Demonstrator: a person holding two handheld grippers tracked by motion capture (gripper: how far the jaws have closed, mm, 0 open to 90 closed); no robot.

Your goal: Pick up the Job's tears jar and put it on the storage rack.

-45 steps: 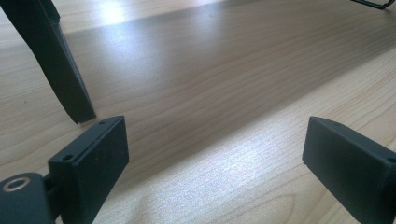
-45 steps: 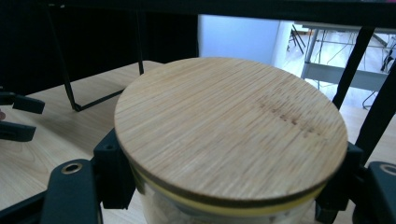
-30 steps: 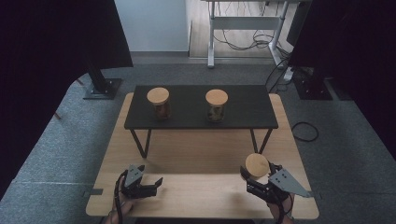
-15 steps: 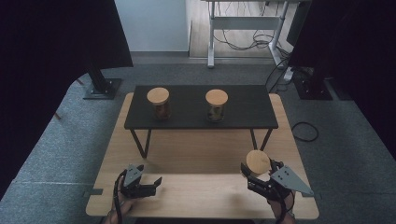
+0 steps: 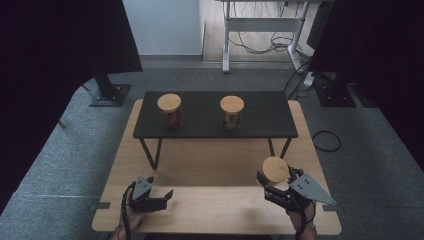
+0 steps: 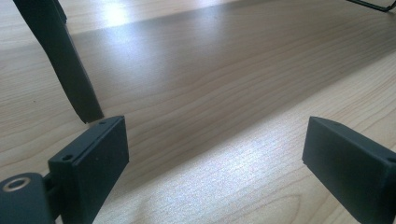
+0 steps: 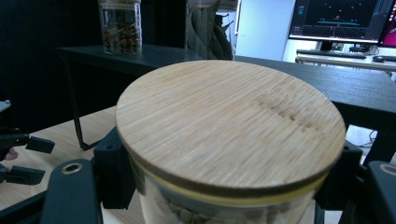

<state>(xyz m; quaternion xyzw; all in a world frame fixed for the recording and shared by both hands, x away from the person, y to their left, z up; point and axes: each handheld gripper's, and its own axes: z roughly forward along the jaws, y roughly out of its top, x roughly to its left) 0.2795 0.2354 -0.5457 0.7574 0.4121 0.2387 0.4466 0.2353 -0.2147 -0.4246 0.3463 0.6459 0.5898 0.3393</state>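
A glass jar (image 7: 231,154) with a bamboo lid is clamped in the right hand-held gripper (image 5: 280,187) at the near right of the tabletop (image 5: 215,165).

The jar is held upright between the two black jaws, which are pressed against its glass sides just under the lid, as seen in the right gripper view. The left hand-held gripper (image 5: 150,197) is kept at the near left, well apart from the jar, with its jaws spread wide over bare wood. Two more lidded jars (image 5: 170,110) (image 5: 232,112) are seen standing on the black raised shelf (image 5: 260,117) farther back.
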